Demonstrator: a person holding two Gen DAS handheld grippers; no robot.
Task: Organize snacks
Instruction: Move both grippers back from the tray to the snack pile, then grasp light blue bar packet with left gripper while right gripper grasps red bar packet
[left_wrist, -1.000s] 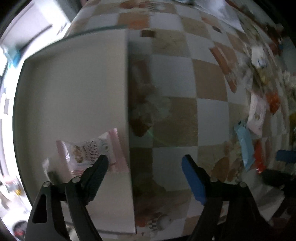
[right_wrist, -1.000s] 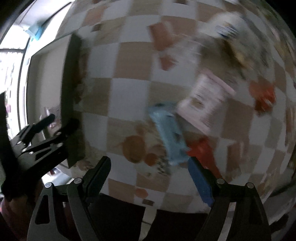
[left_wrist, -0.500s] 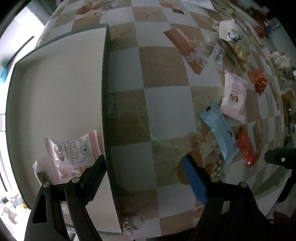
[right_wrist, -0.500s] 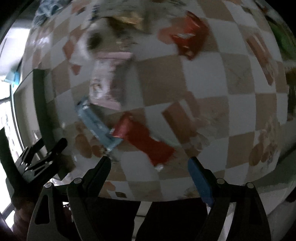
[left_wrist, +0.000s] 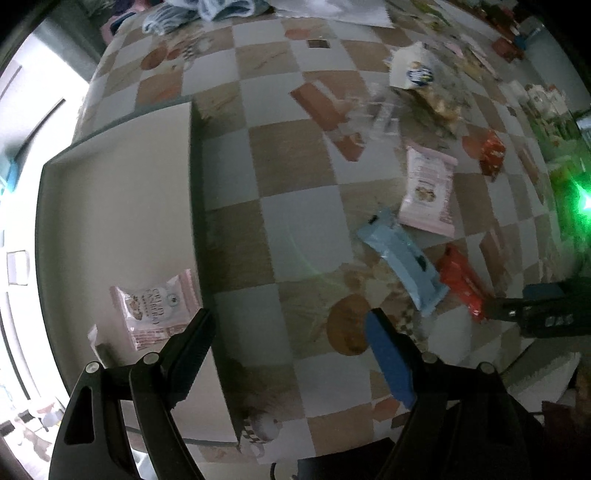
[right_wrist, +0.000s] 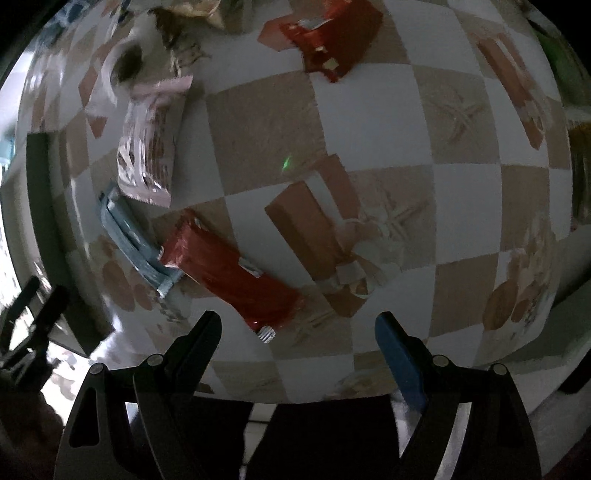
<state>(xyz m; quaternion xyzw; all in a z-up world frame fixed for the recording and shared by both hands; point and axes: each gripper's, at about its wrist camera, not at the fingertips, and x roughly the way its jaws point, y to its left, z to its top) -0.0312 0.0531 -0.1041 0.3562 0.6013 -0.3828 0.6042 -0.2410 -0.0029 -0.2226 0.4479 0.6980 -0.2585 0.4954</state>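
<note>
A shallow cream tray (left_wrist: 110, 206) with a dark rim sits at the left of the checkered tablecloth; one pink snack pack (left_wrist: 157, 308) lies in it. My left gripper (left_wrist: 291, 330) hangs open above the tray's right rim, nothing between its fingers. Right of it lie a light-blue bar (left_wrist: 400, 262), a red bar (left_wrist: 461, 282) and a pink pack (left_wrist: 428, 190). My right gripper (right_wrist: 297, 332) is open just above the near end of the red bar (right_wrist: 229, 271). The light-blue bar (right_wrist: 129, 240) and pink pack (right_wrist: 147, 147) lie to the bar's left.
Another red pack (right_wrist: 328, 35) lies at the far side, and a white bag (left_wrist: 413, 72) with loose snacks sits at the back right. A blue cloth (left_wrist: 207, 11) is bunched at the table's far edge. The table's near edge runs just under both grippers.
My left gripper has risen and drifted right off the tray, leaving the pink pack inside. My right gripper has swung right and sunk over the red bar.
</note>
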